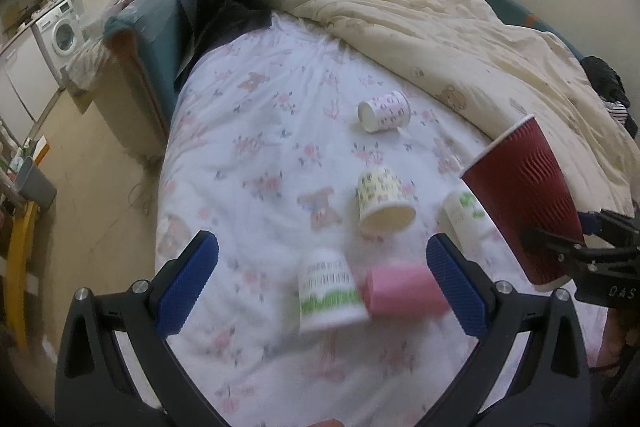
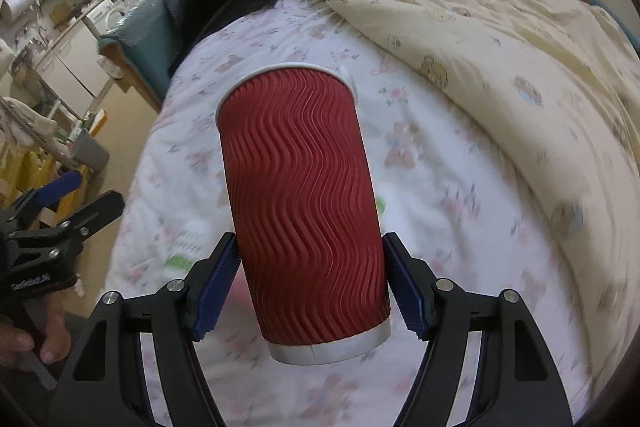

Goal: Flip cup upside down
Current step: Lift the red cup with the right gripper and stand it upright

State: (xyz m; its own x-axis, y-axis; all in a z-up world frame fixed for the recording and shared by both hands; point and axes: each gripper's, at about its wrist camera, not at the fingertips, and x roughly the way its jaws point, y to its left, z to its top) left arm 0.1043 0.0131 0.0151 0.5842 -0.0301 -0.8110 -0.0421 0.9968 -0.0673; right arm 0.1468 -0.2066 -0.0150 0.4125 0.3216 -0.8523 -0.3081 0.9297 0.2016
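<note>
The tall red ribbed paper cup (image 2: 300,203) is clamped near its white base between the blue-padded fingers (image 2: 216,291) of the right gripper (image 2: 310,287), rim pointed away from them, lifted clear of the bed. The left gripper (image 1: 322,281) is held wide open with nothing between its fingers (image 1: 188,283). Just beyond them, a white cup with green print (image 1: 328,295) and a pink cylindrical cup (image 1: 404,291) are seen lying on the floral white bedsheet (image 1: 256,147). Farther out, a cream patterned cup (image 1: 382,201) is lying with its mouth toward the fingers; beyond it, a white pink-printed cup (image 1: 385,111) on its side. A cream bear-print duvet (image 1: 460,39) is bunched behind.
</note>
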